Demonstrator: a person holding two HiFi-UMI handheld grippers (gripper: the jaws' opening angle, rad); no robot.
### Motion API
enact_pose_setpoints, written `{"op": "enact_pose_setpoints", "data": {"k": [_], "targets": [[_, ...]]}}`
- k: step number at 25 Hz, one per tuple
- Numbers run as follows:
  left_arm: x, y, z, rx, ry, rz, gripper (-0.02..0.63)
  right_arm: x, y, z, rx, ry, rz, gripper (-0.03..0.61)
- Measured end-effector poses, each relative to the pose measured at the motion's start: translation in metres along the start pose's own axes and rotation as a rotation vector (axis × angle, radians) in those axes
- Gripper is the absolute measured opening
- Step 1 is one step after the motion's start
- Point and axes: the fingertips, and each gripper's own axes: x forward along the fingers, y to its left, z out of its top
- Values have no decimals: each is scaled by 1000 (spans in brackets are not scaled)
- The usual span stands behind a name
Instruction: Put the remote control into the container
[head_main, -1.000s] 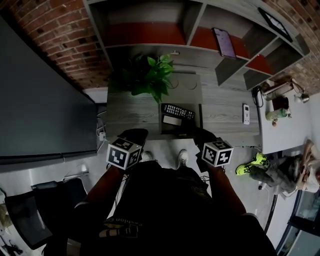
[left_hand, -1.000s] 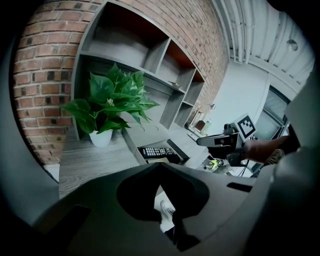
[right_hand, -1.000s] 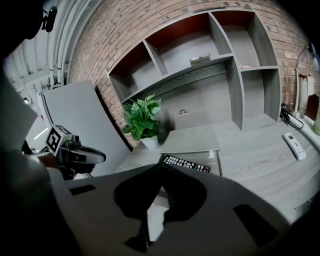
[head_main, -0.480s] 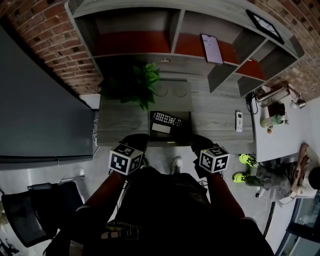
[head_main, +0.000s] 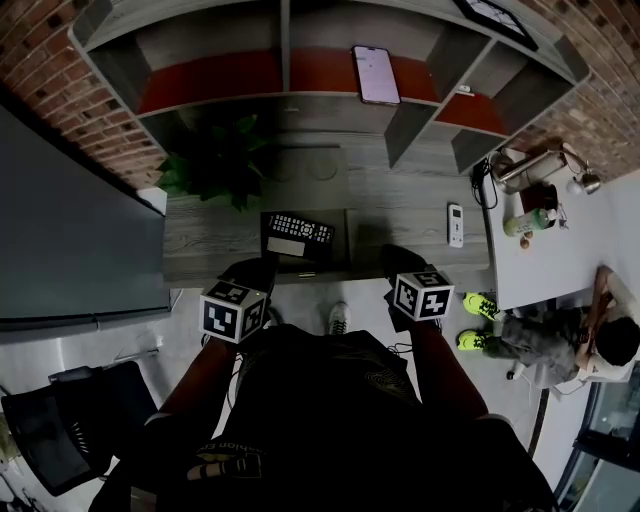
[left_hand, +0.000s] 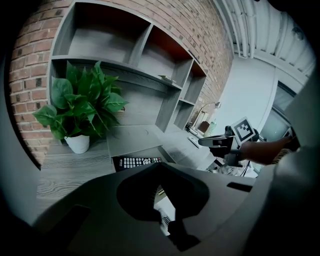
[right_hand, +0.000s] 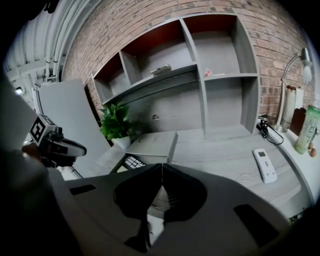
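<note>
With jaws together and empty, the left gripper (head_main: 258, 268) and right gripper (head_main: 396, 258) are hovering at the counter's (head_main: 420, 225) edge, the black remote control (head_main: 300, 228) lying inside the container (head_main: 336, 243).

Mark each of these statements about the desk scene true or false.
1. A black remote lies in the open box. True.
2. The right gripper holds the white remote. False: its jaws are shut on nothing, and that remote lies on the desk.
3. In the head view, the plant stands left of the box. True.
4. The phone lies beside the plant. False: it rests on a shelf above.
5. The left gripper has its jaws wide apart. False: they are together, empty.
</note>
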Motion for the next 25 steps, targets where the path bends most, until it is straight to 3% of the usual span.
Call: {"op": "enact_pose_setpoints", "data": {"k": [4, 10, 12, 14, 15, 19, 25], "targets": [[11, -14, -6, -2, 26, 19, 6, -7, -67, -9, -7, 8, -121, 9], [32, -36, -4, -9, 50, 40, 6, -21, -178, -34, -20, 108, -298, 12], [38, -43, -4, -14, 52, 49, 6, -25, -207, -40, -6, 143, -342, 88], [43, -49, -3, -18, 52, 58, 6, -24, -235, -47, -1, 186, -371, 198], [46, -51, -2, -20, 53, 63, 6, -21, -249, -51, -7, 202, -385, 221], [53, -55, -1, -45, 60, 85, 6, -7, -294, -56, -26, 251, -421, 238], [46, -44, -2, -81, 53, 145, 6, 16, -317, -58, -19, 302, -417, 247]]}}
